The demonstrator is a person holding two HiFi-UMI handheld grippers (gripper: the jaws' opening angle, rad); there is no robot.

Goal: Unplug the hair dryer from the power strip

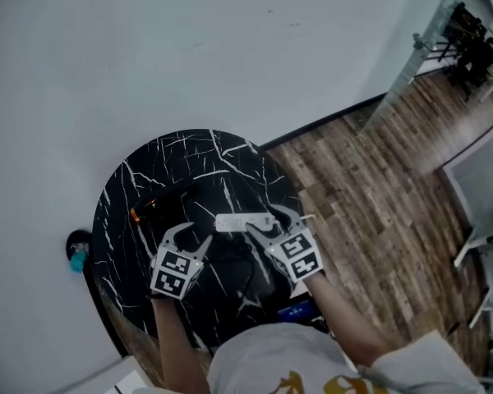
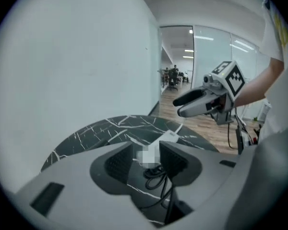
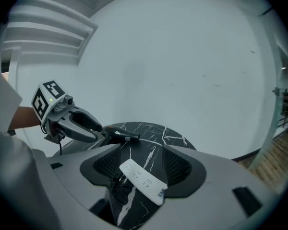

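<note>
Hovering above table (image 1: 199, 150): left gripper (image 1: 189, 236), right gripper (image 1: 278, 220) tilted down, both jaws apart, empty; power strip (image 1: 234, 222) below.

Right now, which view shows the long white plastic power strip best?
The right gripper view: the long white power strip lies whole in frame, sockets up. The head view shows it small; the left gripper view shows only one end.

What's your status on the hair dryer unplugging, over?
Left gripper, right gripper: jaws open, empty. Power strip visible sockets bare, hair dryer lying on table. Nothing in the way.
</note>
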